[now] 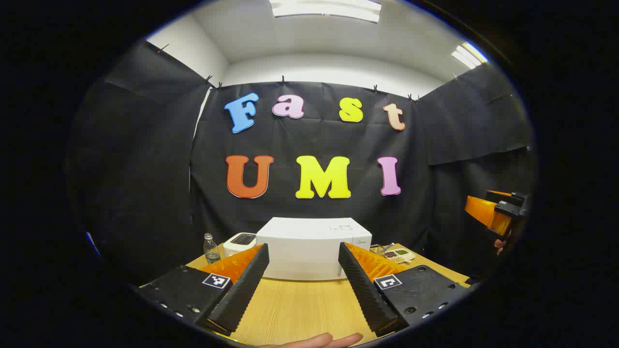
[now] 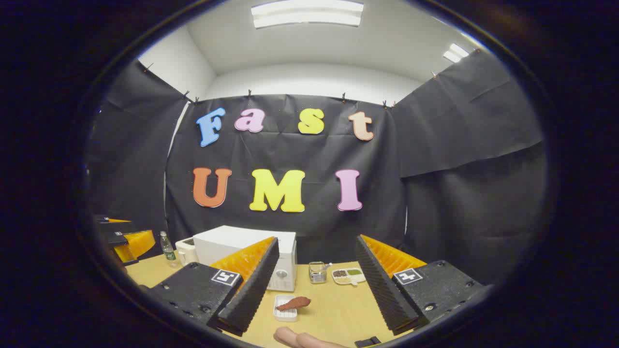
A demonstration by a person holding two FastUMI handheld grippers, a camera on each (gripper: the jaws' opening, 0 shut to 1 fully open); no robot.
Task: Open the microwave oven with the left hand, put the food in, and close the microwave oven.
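Left gripper [image 1: 301,285] spread wide, nothing between its fingers, low centre of the left gripper view. Microwave [image 1: 312,247] dead ahead mid-frame on the wooden table [image 1: 300,309], door closed. Right gripper [image 2: 314,285] also spread, holding nothing. In the right gripper view the microwave [image 2: 246,251] sits lower left; the food [image 2: 293,303], a reddish-brown piece on a small white tray [image 2: 285,312], lies on the table just in front of it, bottom centre.

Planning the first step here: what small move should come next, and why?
Probably bring the left gripper forward to the microwave, toward its door. The door looks shut, both grippers hang open and hold nothing, and the food lies in its tray on the table.
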